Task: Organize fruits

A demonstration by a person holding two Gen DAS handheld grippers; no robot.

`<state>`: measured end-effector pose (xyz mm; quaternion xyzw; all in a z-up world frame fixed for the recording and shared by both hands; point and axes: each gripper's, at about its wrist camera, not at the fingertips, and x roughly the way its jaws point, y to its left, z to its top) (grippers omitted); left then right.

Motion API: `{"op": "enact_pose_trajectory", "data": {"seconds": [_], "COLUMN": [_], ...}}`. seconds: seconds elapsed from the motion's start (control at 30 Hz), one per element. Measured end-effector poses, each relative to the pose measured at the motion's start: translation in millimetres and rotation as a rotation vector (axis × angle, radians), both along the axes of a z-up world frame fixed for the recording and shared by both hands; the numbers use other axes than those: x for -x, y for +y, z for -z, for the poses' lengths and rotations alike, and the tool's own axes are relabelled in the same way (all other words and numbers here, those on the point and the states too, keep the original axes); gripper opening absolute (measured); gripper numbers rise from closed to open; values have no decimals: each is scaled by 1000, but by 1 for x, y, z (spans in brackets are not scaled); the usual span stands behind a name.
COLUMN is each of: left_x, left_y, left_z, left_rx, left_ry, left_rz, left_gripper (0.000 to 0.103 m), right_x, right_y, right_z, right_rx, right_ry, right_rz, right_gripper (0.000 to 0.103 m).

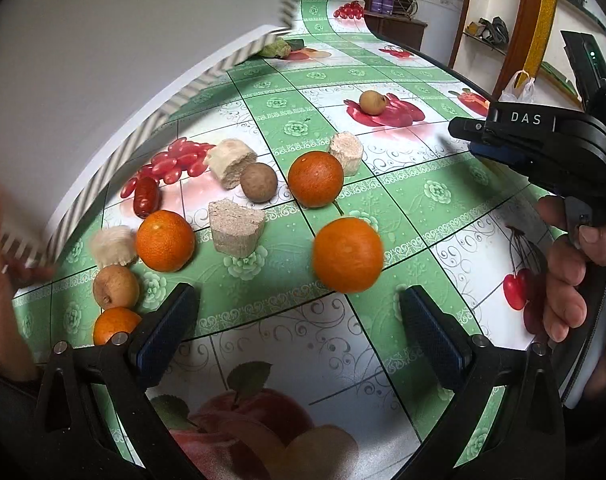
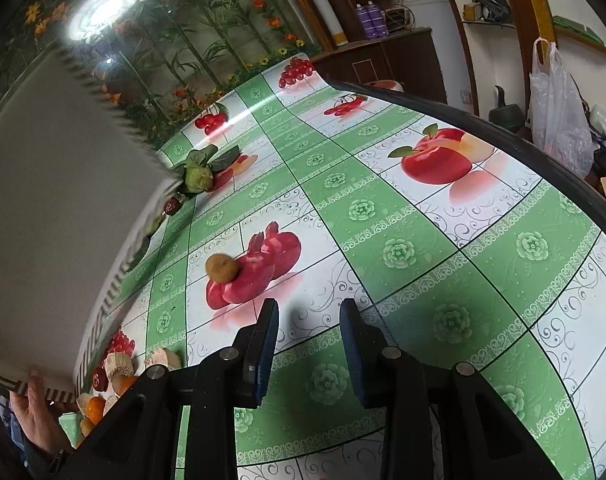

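In the left wrist view my left gripper [image 1: 297, 300] stands open and wide, with nothing between its pads. A blurred orange [image 1: 347, 254] sits just beyond its fingertips. More oranges [image 1: 315, 178] [image 1: 165, 240] [image 1: 115, 326], brown round fruits [image 1: 258, 182] [image 1: 115, 286] [image 1: 372, 102], a red date [image 1: 146, 196] and beige chunks [image 1: 235, 228] lie spread over the fruit-print tablecloth [image 1: 415, 200]. My right gripper [image 2: 308, 312] is open and empty above the cloth; a brown fruit [image 2: 221, 268] lies ahead to its left. From the side it shows as the right gripper [image 1: 463, 130] at the far right.
A hand [image 2: 35, 400] holds a white box with a striped edge [image 2: 63, 200] tilted over the table's left side; it looks blurred. A green leafy vegetable [image 2: 199, 176] and a date [image 2: 173, 206] lie near its far corner. The table edge [image 2: 543, 152] curves along the right.
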<state>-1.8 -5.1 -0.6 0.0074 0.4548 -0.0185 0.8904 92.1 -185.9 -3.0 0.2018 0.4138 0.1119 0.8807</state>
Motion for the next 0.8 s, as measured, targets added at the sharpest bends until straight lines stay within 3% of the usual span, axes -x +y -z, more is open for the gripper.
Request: {"op": "enact_pose_trajectory", "data": {"seconds": [0.8], "left_x": [1], "left_y": [1], "left_z": [-1], "left_rx": [-1], "left_ry": [0], "left_rz": [0], "left_gripper": [103], "right_x": [5], "right_y": [-2], "right_z": [0], "right_rx": [-16], "right_ry": [-3], "right_rz": [-11], "right_gripper": [31]}}
